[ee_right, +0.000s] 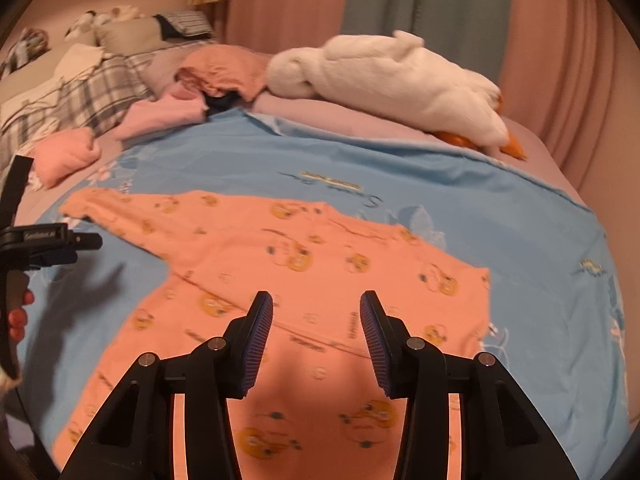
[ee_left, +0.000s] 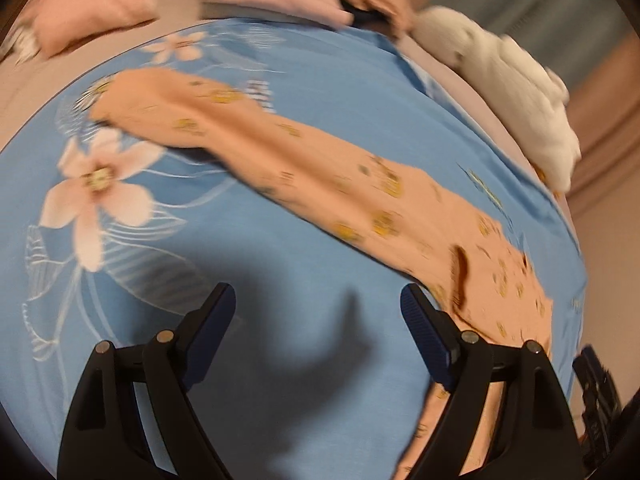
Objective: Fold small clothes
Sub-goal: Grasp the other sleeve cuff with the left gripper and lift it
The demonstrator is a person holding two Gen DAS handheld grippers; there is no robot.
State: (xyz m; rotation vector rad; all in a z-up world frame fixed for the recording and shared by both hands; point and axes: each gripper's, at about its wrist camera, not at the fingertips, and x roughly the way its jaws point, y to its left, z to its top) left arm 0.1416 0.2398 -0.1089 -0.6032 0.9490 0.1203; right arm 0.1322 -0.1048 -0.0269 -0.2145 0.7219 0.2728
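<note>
- The orange top (ee_right: 320,264), printed with small yellow cartoon figures, lies spread on the blue floral sheet (ee_right: 500,216), filling the middle and lower part of the right wrist view.
- In the left wrist view the same top runs as a long strip from the upper left toward the lower right edge; that picture is blurred, so its fine creases cannot be read.
- One sleeve reaches out to the upper left of the right wrist view, and the body looks flat and opened out. I see no fold in it yet, so I judge this piece to be at the very start.
- The right gripper (ee_right: 317,344) hangs over the lower body of the top with its jaws parted and nothing between them.
- The left gripper (ee_left: 318,336) has its jaws spread wide over bare sheet, just beside the top's edge, and grips nothing. It also shows at the left edge of the right wrist view, held by a hand (ee_right: 18,312).
- At the upper left of the right wrist view sit a pink bundle (ee_right: 66,156) and a pale pink piece (ee_right: 160,114); these look like clothes already folded, though I cannot be sure.
- A rust-coloured heap (ee_right: 224,70) behind them looks loose, likely still to do.
- A white plush toy (ee_right: 392,80) lies at the upper right, well apart from the top.
</note>
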